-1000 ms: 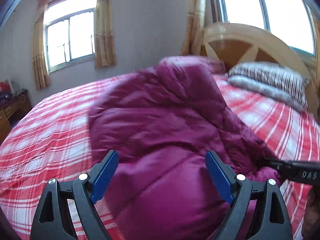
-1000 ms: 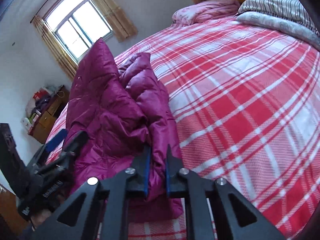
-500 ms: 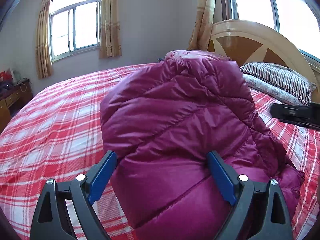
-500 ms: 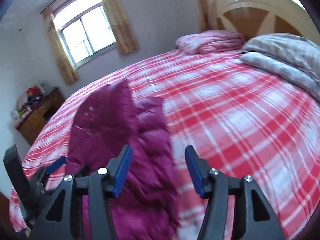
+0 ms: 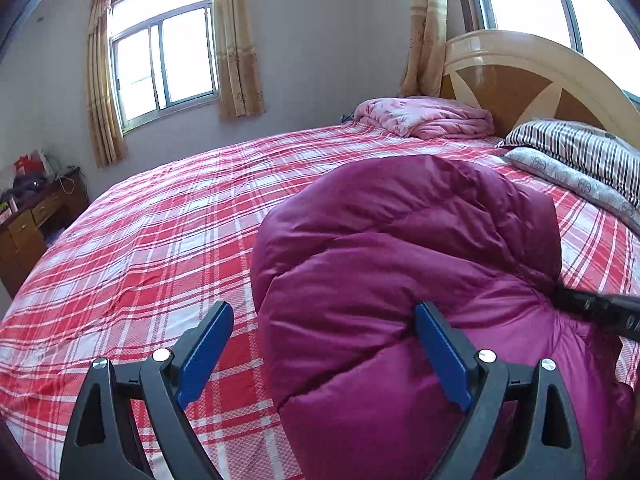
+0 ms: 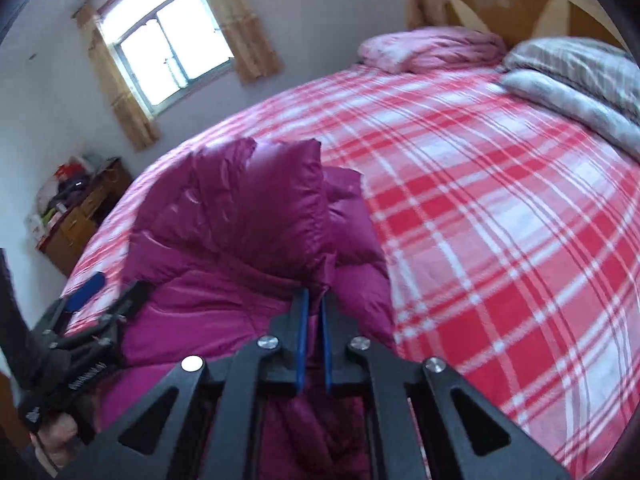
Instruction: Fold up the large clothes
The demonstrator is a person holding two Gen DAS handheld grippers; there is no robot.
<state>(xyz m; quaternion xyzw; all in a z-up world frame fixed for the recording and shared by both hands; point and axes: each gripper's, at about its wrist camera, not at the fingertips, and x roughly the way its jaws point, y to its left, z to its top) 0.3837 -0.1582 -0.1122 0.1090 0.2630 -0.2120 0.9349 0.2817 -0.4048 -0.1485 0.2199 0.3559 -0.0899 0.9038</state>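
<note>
A magenta quilted down jacket (image 5: pixel 400 272) lies bunched in a puffy heap on the red plaid bed (image 5: pixel 160 240). My left gripper (image 5: pixel 324 344) is open, its blue pads wide apart at the heap's near left edge, holding nothing. In the right wrist view the jacket (image 6: pixel 240 240) stands up in folds. My right gripper (image 6: pixel 314 312) is shut on a fold of the jacket at the near right side. The left gripper also shows there at the left edge (image 6: pixel 92 304), and the right gripper's black body shows in the left wrist view (image 5: pixel 600 312).
A pink folded quilt (image 5: pixel 424 116) and striped pillows (image 5: pixel 580 160) lie by the wooden headboard (image 5: pixel 532 80). A wooden dresser (image 5: pixel 32 220) with clutter stands at the left wall under a curtained window (image 5: pixel 164 60). Plaid sheet spreads left and right of the jacket.
My right gripper opened half a second ago and has shut again on a fold of the jacket. The left gripper stayed open while the jacket heap shifted to its right and lower.
</note>
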